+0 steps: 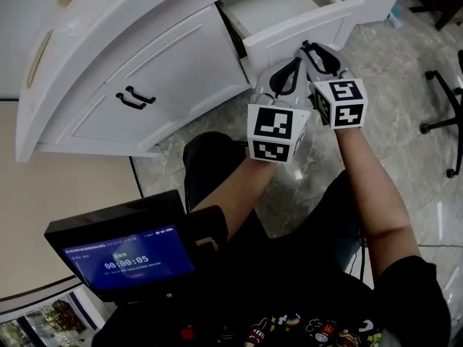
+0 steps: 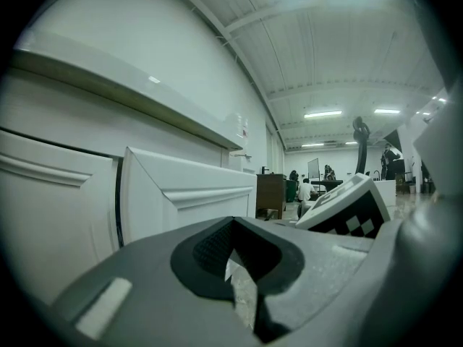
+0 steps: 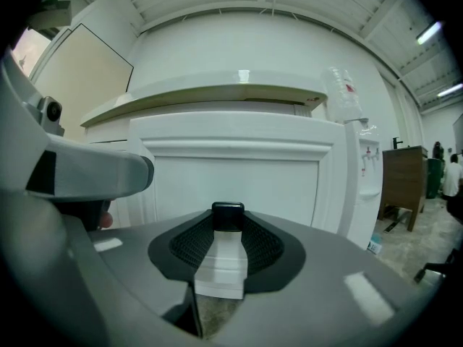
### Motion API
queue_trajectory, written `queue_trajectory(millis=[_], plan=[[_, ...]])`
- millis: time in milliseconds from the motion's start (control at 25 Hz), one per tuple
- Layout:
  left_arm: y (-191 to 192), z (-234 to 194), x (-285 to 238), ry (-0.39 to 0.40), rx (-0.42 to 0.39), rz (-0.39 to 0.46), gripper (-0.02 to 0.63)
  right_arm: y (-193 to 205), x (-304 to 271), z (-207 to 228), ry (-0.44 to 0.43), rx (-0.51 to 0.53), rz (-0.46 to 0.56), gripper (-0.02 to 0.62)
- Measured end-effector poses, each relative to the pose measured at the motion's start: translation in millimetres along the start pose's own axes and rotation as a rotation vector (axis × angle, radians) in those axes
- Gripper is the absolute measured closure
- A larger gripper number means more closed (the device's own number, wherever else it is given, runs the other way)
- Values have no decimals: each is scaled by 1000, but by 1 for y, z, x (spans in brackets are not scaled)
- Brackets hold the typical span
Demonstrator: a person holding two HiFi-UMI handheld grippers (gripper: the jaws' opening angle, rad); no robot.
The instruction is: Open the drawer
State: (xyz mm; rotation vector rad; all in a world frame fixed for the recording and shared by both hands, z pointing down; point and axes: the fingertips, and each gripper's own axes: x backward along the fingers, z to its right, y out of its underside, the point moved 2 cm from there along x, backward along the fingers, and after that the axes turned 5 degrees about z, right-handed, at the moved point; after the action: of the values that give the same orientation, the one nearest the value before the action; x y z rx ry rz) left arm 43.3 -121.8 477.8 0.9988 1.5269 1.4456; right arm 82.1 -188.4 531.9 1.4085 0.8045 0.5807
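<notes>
The white cabinet (image 1: 108, 49) fills the upper left of the head view, and its top drawer (image 1: 304, 24) stands partly pulled out at the upper right. The right tool (image 1: 318, 55) meets the drawer front, jaws pinched narrow on the black handle (image 3: 228, 214). The left tool (image 1: 286, 78) hangs just beside it, jaws nearly together and empty. The rest probably calls for a straight, level pull along the drawer's travel, with the grip firm so the handle cannot slip.
</notes>
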Motion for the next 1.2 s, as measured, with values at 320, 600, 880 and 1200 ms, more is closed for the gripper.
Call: queue_trajectory(millis=[320,600,880,1200], plan=[[-2,6,1,-14,-10,2,606,0,7,-1,5,12,12,444],[-8,6,0,-4,2,1,606,-24,34,1,41,33,118,566],[-58,4,4,57,25,-56,606,-93,64,1,127,-14,119,571],[-192,8,18,50,54,-96,606,-221,123,-11,158,-53,48,572]])
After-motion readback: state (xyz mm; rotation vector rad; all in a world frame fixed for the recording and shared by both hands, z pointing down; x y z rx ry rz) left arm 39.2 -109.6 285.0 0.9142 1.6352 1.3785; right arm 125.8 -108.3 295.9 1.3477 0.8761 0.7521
